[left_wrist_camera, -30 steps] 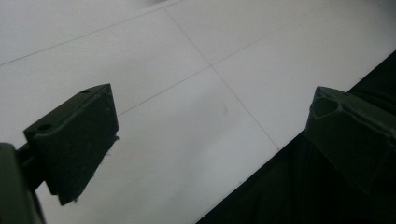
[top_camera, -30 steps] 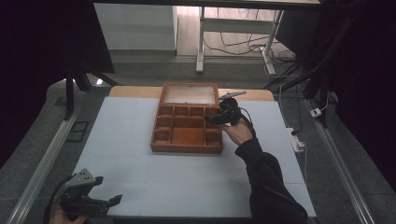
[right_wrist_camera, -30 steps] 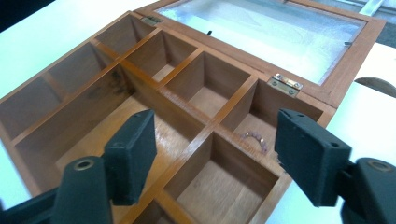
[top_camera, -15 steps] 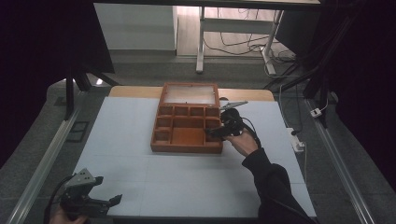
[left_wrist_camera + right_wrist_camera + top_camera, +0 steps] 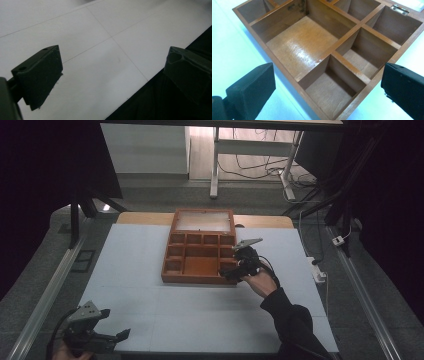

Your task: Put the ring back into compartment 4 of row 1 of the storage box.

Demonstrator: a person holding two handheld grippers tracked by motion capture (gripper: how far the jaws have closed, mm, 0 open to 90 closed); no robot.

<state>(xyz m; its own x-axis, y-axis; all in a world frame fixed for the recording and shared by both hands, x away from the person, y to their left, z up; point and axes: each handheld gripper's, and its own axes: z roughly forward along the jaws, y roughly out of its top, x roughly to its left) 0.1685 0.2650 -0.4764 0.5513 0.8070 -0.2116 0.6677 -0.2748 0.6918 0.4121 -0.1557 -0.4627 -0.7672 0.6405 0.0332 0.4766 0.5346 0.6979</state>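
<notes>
Drawn back from the box's right side toward its near right corner, the right gripper (image 5: 239, 270) hangs there with jaws spread wide and holding nothing. Beneath it the brown wooden compartment box (image 5: 199, 251), its glass-paned lid (image 5: 204, 221) flat open behind, sits at the white tabletop's (image 5: 150, 305) far middle; every visible compartment is bare. At the near left corner, the left gripper (image 5: 114, 332) hovers, jaws wide apart, holding nothing.

Wooden box (image 5: 200, 260), brown, lid open and laid back flat behind it, pale panel in lid; sits at far middle of white table (image 5: 150, 310); interior split into small compartments around one larger; all empty
</notes>
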